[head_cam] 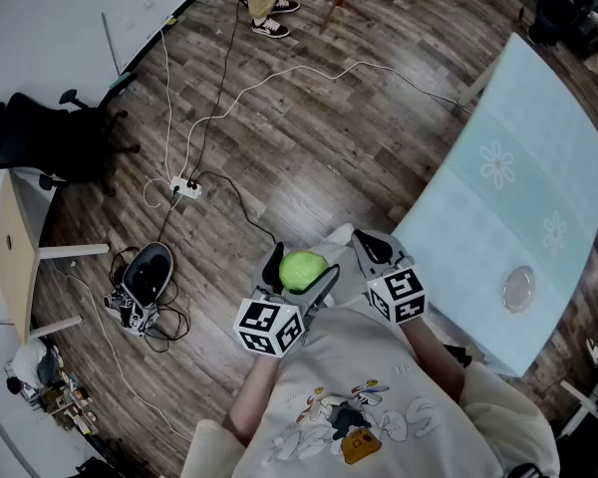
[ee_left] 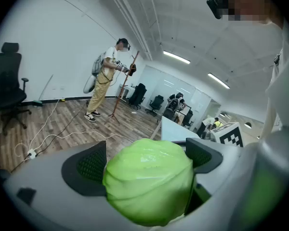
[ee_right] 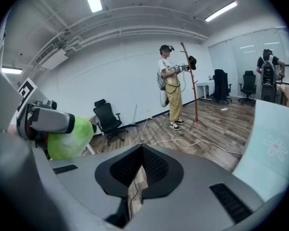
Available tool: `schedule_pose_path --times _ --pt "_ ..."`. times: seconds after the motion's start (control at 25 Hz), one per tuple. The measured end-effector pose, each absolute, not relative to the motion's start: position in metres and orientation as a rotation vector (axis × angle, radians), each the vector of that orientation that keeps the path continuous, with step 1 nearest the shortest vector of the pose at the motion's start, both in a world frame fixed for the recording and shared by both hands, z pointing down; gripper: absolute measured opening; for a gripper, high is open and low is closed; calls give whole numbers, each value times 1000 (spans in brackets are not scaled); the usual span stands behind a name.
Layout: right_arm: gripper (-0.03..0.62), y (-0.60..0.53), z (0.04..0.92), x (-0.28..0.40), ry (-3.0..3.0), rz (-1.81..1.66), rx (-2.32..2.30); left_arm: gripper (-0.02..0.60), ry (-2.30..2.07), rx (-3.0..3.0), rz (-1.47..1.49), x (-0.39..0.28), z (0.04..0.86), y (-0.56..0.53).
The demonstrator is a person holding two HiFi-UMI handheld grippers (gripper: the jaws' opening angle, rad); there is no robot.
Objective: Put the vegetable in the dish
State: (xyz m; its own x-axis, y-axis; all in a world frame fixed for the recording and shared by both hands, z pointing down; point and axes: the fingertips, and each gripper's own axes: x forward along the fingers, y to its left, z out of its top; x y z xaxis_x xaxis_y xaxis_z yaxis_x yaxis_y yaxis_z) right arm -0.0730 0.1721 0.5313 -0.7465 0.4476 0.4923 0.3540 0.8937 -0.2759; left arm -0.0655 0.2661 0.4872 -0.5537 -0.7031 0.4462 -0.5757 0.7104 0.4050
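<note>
One cabbage (ee_left: pixel 149 179), green, clamped between the wide-set jaws of left gripper (head_cam: pixel 299 277), held above wooden floor (head_cam: pixel 309 137). Just beside, right gripper (ee_right: pixel 140 170), jaws together, empty. To the right, bench (head_cam: pixel 478 227), pale blue cloth; clear dish (head_cam: pixel 518 290) near its edge, well apart from cabbage. Beyond: white cables (head_cam: pixel 359 65), power strip (head_cam: pixel 186 188), black office chair (head_cam: pixel 40 132), shoes (head_cam: pixel 271 26) of a second person.

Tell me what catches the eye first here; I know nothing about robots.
A bright green cabbage stands out, clamped in the jaws of the left gripper above the wood floor. To the right stands a pale blue table with a small clear dish on it. The right gripper has its jaws together, empty.
</note>
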Motion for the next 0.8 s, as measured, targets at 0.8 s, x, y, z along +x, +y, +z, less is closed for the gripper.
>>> schedule_pose_path --times 0.8 --pt "18 -65 537 72 -2292 819 1390 525 -1052 2285 326 -53 483 -31"
